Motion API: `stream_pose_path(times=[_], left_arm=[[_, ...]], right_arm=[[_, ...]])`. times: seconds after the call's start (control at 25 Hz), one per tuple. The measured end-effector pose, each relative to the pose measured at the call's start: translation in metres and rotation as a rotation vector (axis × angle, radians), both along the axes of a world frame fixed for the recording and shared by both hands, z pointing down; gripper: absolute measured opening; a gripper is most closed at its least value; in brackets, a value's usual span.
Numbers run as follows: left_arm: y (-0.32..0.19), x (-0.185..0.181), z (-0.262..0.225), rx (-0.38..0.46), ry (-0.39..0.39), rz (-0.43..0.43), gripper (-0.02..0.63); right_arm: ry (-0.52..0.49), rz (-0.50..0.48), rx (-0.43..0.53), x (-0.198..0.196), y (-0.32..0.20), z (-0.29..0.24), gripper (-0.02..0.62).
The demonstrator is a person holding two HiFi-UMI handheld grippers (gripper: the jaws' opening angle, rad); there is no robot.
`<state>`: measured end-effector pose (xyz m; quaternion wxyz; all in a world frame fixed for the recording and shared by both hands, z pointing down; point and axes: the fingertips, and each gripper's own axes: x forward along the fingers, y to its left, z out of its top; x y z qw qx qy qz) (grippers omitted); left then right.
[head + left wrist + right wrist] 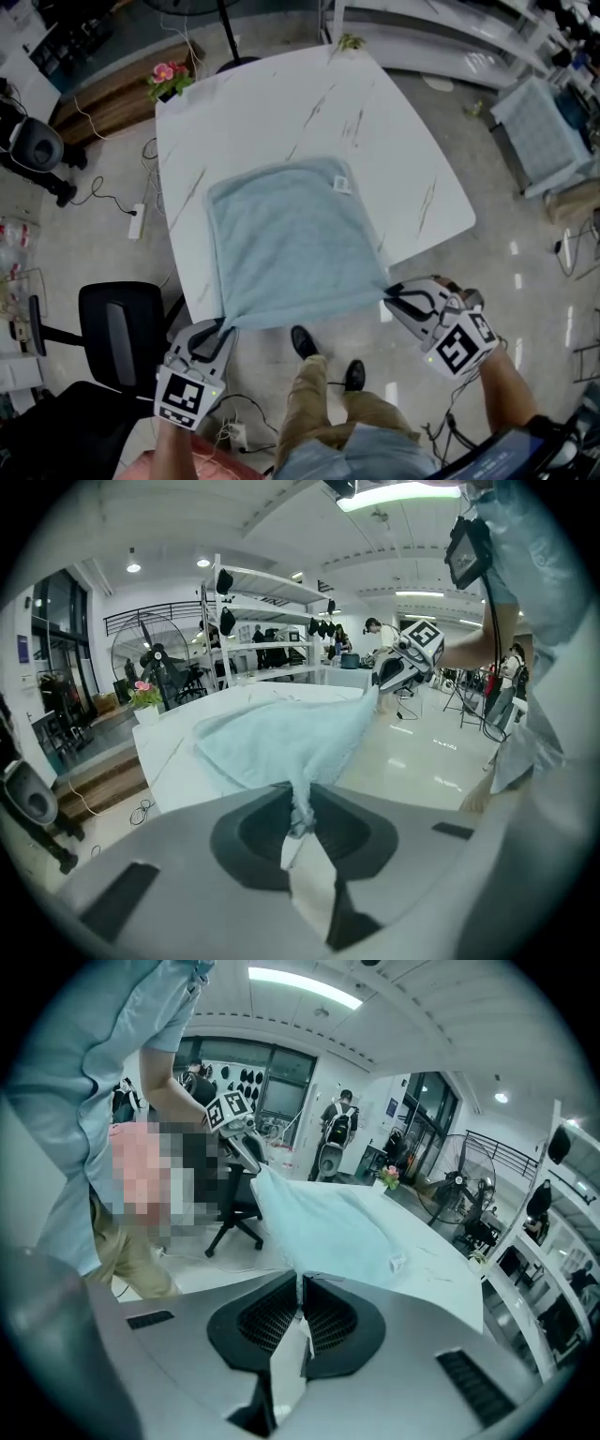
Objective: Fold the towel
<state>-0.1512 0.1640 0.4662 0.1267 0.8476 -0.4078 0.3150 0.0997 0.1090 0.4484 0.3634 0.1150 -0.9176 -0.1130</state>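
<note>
The light blue towel (286, 244) lies spread on the white marble-patterned table (394, 131), its near edge reaching past the table's rim toward the person. The left gripper (223, 326) pinches the corner at 7 o'clock and the right gripper (390, 293) the corner at 4 o'clock. Both have their jaws nearly closed on cloth, so the edge runs taut between them. Holding both near corners this way suits carrying that edge over toward 12 o'clock — the sewn label (342, 184) sits near the 1 o'clock corner. The fold itself looks not yet begun.
</note>
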Motion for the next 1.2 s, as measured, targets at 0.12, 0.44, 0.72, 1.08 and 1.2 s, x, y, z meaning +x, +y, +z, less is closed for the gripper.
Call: stream_pose_path(times=[0.12,0.44,0.72,1.08,1.2], left_arm=[[0.005,0.001,-0.024,-0.013,0.027,-0.035,0.06],[-0.024,-0.006,-0.076,-0.023,0.125,-0.098,0.06],[-0.074,-0.027,-0.101,-0.004,0.144,-0.117,0.06],[-0.133,-0.041,-0.103,-0.003,0.134,-0.137,0.058],[-0.158,-0.048,-0.097,-0.017,0.129,-0.163,0.058]], right_arm=[[-0.022,0.014,-0.01,0.002,0.005,-0.017,0.034],[-0.105,0.096,0.001,-0.003,-0.032,-0.065,0.034],[-0.154,0.198,0.022,-0.023,-0.086,-0.095,0.034],[-0.168,0.266,0.029,-0.034,-0.137,-0.094,0.034],[-0.172,0.27,0.016,-0.039,-0.158,-0.088,0.034]])
